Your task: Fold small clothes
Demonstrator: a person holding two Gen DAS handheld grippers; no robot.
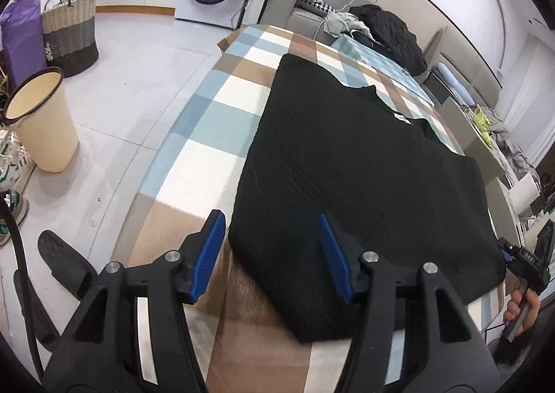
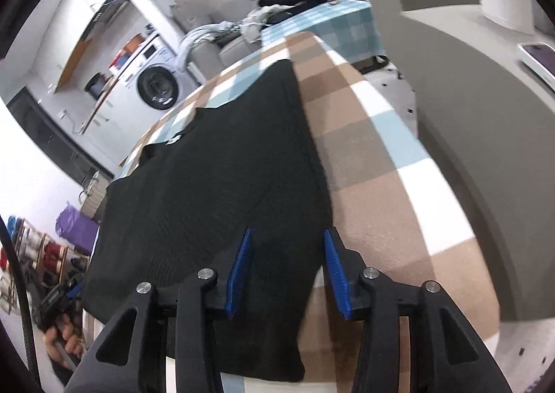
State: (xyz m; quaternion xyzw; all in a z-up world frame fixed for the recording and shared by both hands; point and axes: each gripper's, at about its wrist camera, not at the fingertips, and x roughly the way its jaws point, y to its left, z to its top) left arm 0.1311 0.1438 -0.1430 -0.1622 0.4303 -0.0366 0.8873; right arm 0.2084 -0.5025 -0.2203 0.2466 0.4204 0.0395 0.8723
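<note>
- Left gripper (image 1: 272, 256): jaws parted, empty, above the near left corner of the black garment (image 1: 350, 167).
- Right gripper (image 2: 286, 271): released, over the near right edge; contact unclear through blur.
- Garment: flat on checked blanket (image 1: 208, 136).
- Advice: pinch both near corners evenly before lifting.

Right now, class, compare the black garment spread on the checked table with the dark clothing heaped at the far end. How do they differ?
The black garment lies spread flat with straight edges; the dark heap is bunched and crumpled.
The black garment lies near both open grippers; the dark heap sits at the far end of the checked table, among other loose clothes.
Both are dark fabric.
</note>
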